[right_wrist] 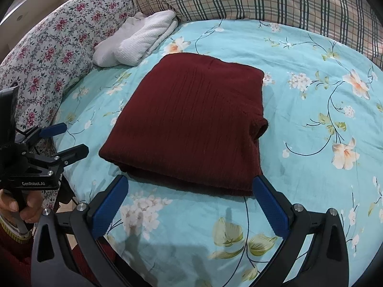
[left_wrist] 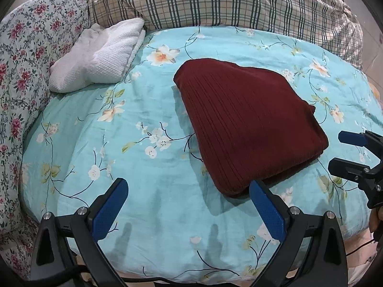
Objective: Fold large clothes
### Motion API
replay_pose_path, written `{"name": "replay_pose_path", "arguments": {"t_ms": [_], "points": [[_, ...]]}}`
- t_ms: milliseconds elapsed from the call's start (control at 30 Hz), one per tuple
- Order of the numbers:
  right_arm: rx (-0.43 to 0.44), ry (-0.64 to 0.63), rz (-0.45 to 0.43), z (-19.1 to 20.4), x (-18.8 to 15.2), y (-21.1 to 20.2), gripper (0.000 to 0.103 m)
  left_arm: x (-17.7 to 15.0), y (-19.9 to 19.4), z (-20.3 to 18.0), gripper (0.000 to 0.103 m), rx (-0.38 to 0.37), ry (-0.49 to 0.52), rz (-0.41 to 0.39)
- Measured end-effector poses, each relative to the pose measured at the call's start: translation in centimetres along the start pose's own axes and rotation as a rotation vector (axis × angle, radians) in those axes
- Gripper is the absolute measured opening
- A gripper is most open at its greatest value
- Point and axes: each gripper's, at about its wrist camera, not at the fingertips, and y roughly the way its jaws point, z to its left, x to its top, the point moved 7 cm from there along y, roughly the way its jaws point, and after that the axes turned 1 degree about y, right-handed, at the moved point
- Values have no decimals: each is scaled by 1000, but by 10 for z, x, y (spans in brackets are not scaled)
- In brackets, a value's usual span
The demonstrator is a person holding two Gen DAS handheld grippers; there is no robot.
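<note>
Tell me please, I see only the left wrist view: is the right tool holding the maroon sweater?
Observer: No. The right wrist view shows the right tool wide open in front of the near edge of the folded maroon sweater, holding nothing.
Operator: And how does my left tool look from that side?
Observer: A hand grips its handle. The left tool is open, beside the sweater's left edge and apart from it.
</note>
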Motion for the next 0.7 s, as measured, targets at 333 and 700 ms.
{"name": "replay_pose_path", "arguments": {"t_ms": [333,700], "points": [[0,-3,-1,-1,2,-2,103,2,-3,0,102,2,0,-7],[2,-15,0,0,4,-3,103,3,-6,0,102,8,1,-11]]}}
